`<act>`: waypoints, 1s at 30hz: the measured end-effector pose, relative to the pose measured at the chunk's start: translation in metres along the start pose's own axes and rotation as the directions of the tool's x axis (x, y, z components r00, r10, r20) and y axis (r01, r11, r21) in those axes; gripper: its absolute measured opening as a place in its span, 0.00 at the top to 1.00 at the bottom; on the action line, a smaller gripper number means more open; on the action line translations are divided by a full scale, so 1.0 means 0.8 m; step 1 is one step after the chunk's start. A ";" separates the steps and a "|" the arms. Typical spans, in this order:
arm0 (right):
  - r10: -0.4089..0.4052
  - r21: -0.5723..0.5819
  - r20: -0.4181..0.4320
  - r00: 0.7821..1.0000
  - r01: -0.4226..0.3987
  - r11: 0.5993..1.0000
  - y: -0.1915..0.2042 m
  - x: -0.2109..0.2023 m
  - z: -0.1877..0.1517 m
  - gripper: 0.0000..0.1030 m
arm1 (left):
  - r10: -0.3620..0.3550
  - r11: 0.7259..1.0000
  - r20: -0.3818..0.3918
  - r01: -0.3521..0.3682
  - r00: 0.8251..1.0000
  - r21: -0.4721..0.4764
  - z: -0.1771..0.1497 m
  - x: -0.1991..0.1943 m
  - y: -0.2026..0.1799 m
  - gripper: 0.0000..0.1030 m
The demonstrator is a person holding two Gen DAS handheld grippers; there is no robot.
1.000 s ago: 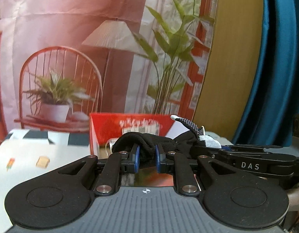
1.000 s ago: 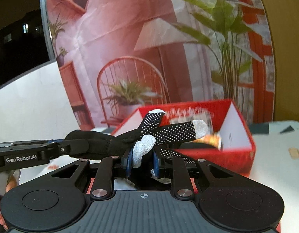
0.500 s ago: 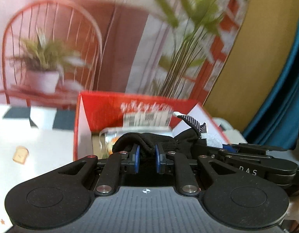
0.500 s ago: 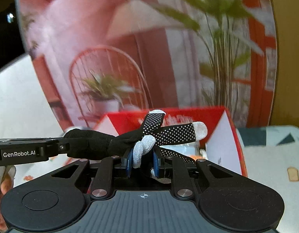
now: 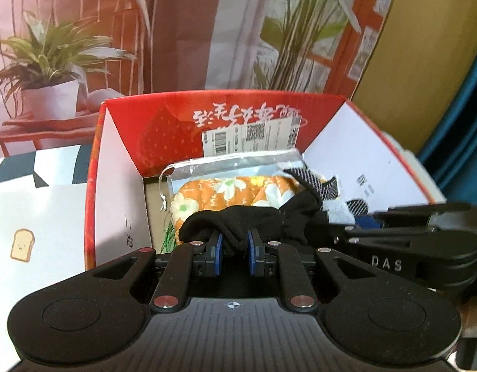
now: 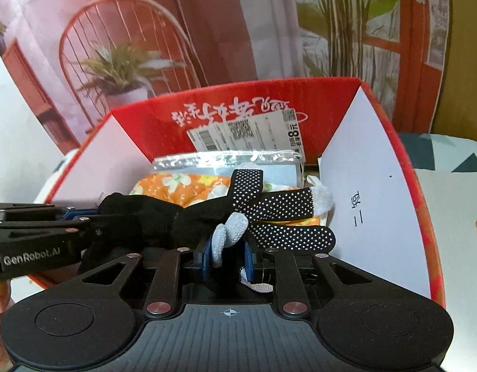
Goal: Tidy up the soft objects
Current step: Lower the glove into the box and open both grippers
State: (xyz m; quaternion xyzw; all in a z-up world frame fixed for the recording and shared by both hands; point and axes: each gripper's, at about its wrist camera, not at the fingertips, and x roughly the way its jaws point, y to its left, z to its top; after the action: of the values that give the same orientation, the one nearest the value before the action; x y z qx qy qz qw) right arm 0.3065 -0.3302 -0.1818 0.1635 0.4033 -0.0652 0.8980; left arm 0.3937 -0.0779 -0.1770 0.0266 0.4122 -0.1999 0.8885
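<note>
A black knit glove [image 5: 238, 220] with white-dotted fingers [image 6: 284, 204] and grey fingertips is held between both grippers above an open red box [image 5: 120, 114]. My left gripper [image 5: 233, 249] is shut on the glove's cuff end. My right gripper [image 6: 227, 252] is shut on its finger end. The box [image 6: 402, 167] holds an orange floral item in a clear bag [image 5: 219, 192], also seen in the right wrist view [image 6: 176, 186]. The other gripper shows at each view's side.
The box has white inner flaps [image 6: 368, 204] and a shipping label [image 5: 250, 138] on its back wall. It stands on a patterned white tablecloth [image 5: 37, 210]. A printed backdrop [image 5: 114, 31] hangs behind, and a blue curtain [image 5: 467, 124] is at the right.
Both grippers have moved forward and tipped down with the glove, from in front of the box to above its opening. The box interior now shows.
</note>
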 end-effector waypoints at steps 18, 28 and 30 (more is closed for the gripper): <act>-0.050 0.029 0.008 0.999 0.049 0.998 0.003 -0.010 -0.009 0.74 | 0.031 0.996 0.094 -0.038 0.995 0.075 -0.009 -0.047 -0.020 0.68; -0.019 0.017 0.204 0.979 0.016 1.000 0.013 -0.084 -0.035 0.27 | 0.058 0.996 0.181 -0.071 0.982 0.062 -0.028 -0.108 -0.024 0.49; -0.022 -0.003 0.237 0.971 0.023 1.000 0.017 -0.097 -0.045 0.25 | 0.064 0.995 0.203 -0.077 0.977 0.057 -0.036 -0.119 -0.026 0.48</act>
State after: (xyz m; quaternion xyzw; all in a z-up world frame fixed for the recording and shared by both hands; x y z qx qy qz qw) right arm 0.2327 -0.3061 -0.1431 0.1472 0.2953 -0.0932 0.9394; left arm 0.3094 -0.0592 -0.1227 0.0498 0.3124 -0.1832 0.9308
